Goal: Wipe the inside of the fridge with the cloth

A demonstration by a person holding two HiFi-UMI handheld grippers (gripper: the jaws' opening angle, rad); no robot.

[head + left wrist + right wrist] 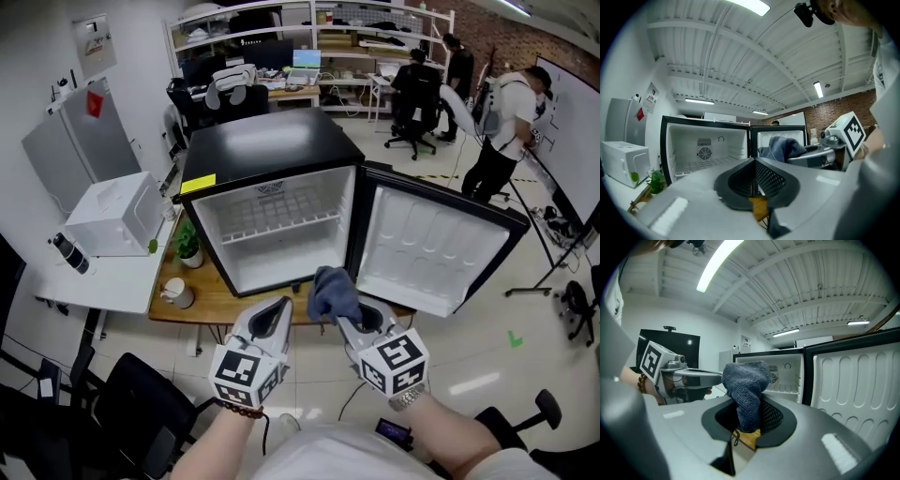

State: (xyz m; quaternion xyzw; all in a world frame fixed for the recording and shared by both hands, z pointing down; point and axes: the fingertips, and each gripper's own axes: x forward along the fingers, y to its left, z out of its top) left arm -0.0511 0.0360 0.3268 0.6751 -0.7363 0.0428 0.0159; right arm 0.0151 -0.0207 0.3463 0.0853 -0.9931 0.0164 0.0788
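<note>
Nearest: left grey two-jaw gripper (753, 174), jaws pressed together, nothing between them. Beside it: right grey two-jaw gripper (749, 420), jaws clamped on the lower end of a blue-grey knitted cloth (746, 383), which stood bunched above them, in front of the fridge opening and not yet inside. Cloth judged light, soft, limp and not fragile. It was best gripped across a gathered bunch, leaving a free pad for wiping. Beyond: black compact fridge (272, 150) on a wooden table (202, 295), white interior, white-lined door (431, 248) open.

Grey left gripper (280, 307) and right gripper (348, 324) carry black-and-white marker cubes (246, 373); wrists wear bead bracelet (239, 409), metal watchband (405, 399).
</note>
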